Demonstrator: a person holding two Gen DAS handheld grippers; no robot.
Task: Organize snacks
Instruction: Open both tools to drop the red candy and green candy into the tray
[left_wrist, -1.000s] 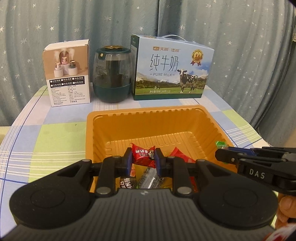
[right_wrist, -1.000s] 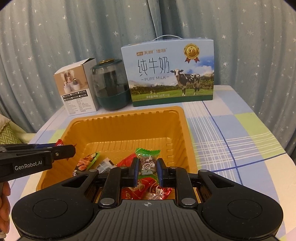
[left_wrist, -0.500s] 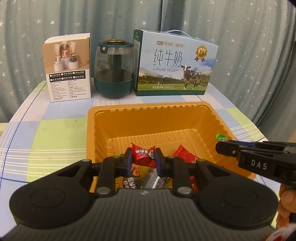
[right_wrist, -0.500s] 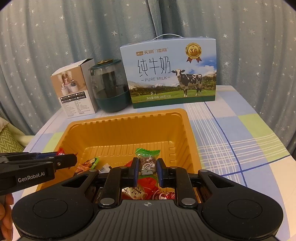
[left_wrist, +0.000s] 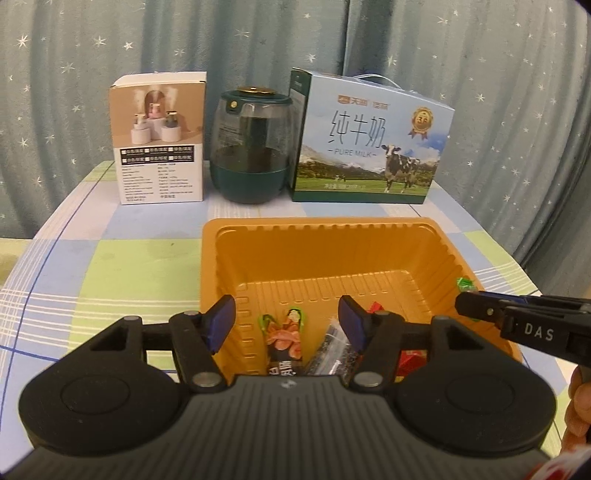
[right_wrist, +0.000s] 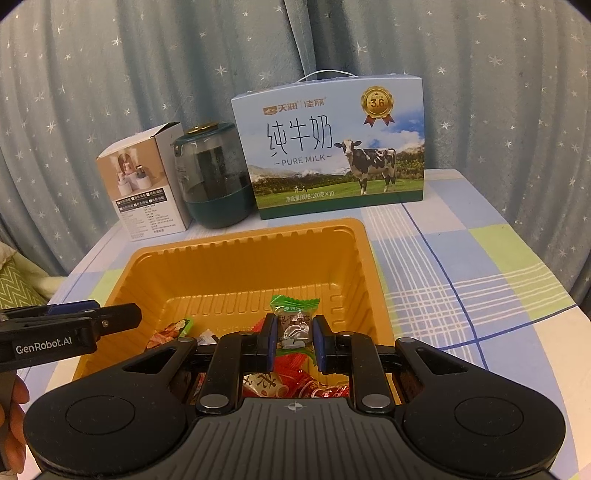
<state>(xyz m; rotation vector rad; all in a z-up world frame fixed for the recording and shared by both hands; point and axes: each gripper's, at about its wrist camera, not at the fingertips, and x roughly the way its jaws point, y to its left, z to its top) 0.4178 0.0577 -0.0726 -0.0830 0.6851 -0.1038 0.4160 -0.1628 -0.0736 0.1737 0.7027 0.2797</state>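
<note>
Table w/ checked cloth (left_wrist: 110, 280): milk carton box (right_wrist: 328, 147), white product box (left_wrist: 162, 140) and dark green jar (left_wrist: 251, 151) stand in a row at the back, curtain (right_wrist: 147, 74) behind. Orange tray (left_wrist: 332, 258) sits in front of that row; several wrapped snacks lie at its near end, incl. pink-and-green snack pack (left_wrist: 284, 332) and silver-black pack (left_wrist: 332, 347). Left gripper (left_wrist: 286, 321): jaws spread wide above tray's near end, holding nothing. Right gripper (right_wrist: 293, 339): clamped on green-topped candy (right_wrist: 294, 317), held upright over the tray's near end.
</note>
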